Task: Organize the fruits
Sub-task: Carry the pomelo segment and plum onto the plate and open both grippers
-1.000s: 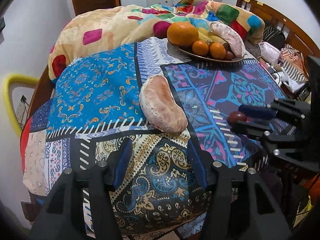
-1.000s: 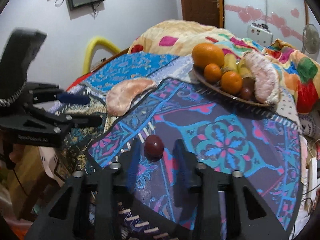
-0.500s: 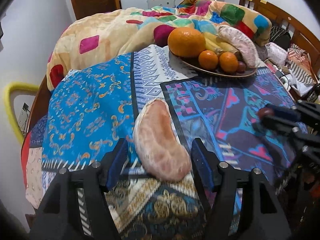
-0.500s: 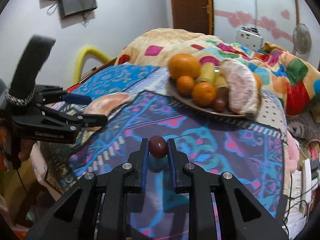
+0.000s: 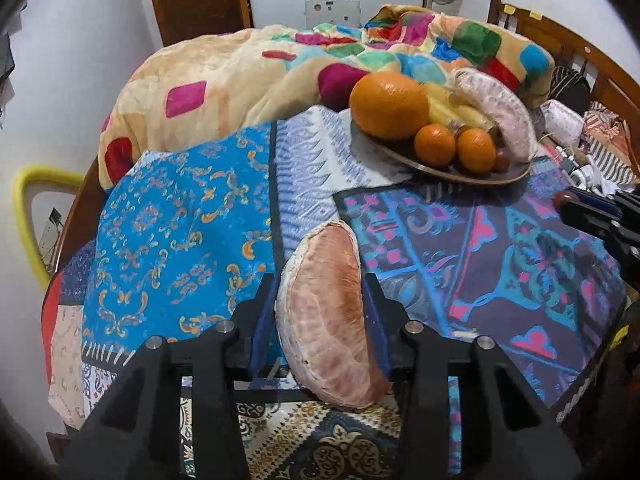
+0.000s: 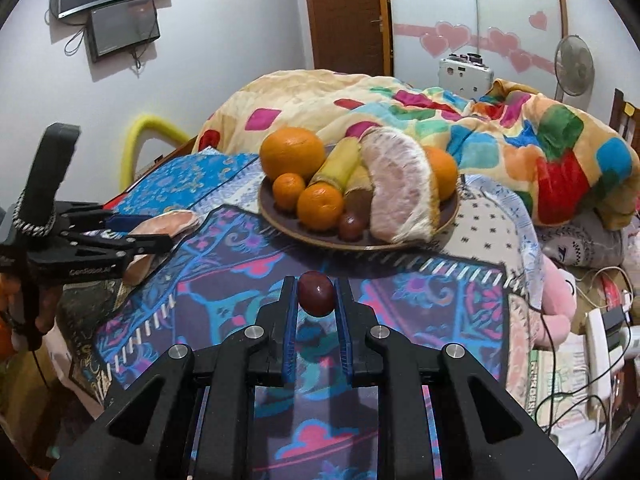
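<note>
My left gripper (image 5: 320,320) is shut on a big pink peeled pomelo wedge (image 5: 326,320), holding it over the patterned cloth; it also shows in the right wrist view (image 6: 160,224). My right gripper (image 6: 316,296) is shut on a small dark red fruit (image 6: 316,293), lifted above the cloth in front of the brown plate (image 6: 280,228). The plate holds a large orange (image 6: 292,154), two small oranges (image 6: 320,206), a banana (image 6: 338,166), another pomelo wedge (image 6: 400,192) and a dark red fruit (image 6: 351,225). The plate (image 5: 516,176) also shows far right in the left wrist view.
A colourful crumpled blanket (image 6: 460,120) lies behind the plate. A wooden bed frame (image 5: 580,48) stands at the right. Cables, a power strip (image 6: 600,344) and clutter sit beside the bed on the right. A yellow hoop (image 5: 24,208) stands at the left edge.
My left gripper moved forward around the pomelo wedge, closed on it and tilted it up. My right gripper closed on the dark red fruit, lifted it and moved toward the plate.
</note>
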`<state>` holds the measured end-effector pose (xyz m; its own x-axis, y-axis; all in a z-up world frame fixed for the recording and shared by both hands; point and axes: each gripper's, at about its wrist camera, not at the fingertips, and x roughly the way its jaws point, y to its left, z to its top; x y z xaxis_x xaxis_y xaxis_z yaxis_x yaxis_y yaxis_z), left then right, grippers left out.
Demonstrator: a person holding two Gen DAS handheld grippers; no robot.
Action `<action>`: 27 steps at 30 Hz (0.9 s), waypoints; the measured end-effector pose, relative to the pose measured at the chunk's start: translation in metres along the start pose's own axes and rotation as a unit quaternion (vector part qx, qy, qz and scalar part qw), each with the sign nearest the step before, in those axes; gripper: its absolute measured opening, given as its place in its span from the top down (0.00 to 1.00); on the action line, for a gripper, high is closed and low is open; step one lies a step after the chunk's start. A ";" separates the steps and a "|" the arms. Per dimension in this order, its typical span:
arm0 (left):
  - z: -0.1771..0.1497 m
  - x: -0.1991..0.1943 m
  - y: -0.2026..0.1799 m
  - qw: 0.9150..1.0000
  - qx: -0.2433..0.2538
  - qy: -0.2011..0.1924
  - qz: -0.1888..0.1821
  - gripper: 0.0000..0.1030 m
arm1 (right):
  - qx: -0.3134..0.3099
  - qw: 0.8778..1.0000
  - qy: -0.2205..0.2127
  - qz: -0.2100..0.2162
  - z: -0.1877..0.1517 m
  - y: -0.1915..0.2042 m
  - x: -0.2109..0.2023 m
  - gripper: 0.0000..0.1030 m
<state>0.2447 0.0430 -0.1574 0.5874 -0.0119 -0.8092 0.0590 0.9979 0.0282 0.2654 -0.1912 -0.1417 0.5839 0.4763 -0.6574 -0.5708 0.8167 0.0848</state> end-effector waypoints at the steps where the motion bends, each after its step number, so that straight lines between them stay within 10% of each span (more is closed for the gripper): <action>1: 0.002 -0.003 -0.001 1.000 -0.001 -0.003 -0.005 0.59 | -0.001 1.000 -0.003 -0.002 0.003 -0.002 -0.001 0.84; 27: 0.128 0.010 -0.066 0.993 0.033 -0.078 -0.079 0.59 | -0.034 0.999 -0.020 -0.008 0.065 -0.027 0.035 0.84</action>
<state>0.3497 -0.0314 -0.0918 0.6839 -0.1824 -0.7065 0.2094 0.9766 -0.0493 0.3391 -0.1756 -0.1190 0.6147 0.4774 -0.6279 -0.5982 0.8010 0.0233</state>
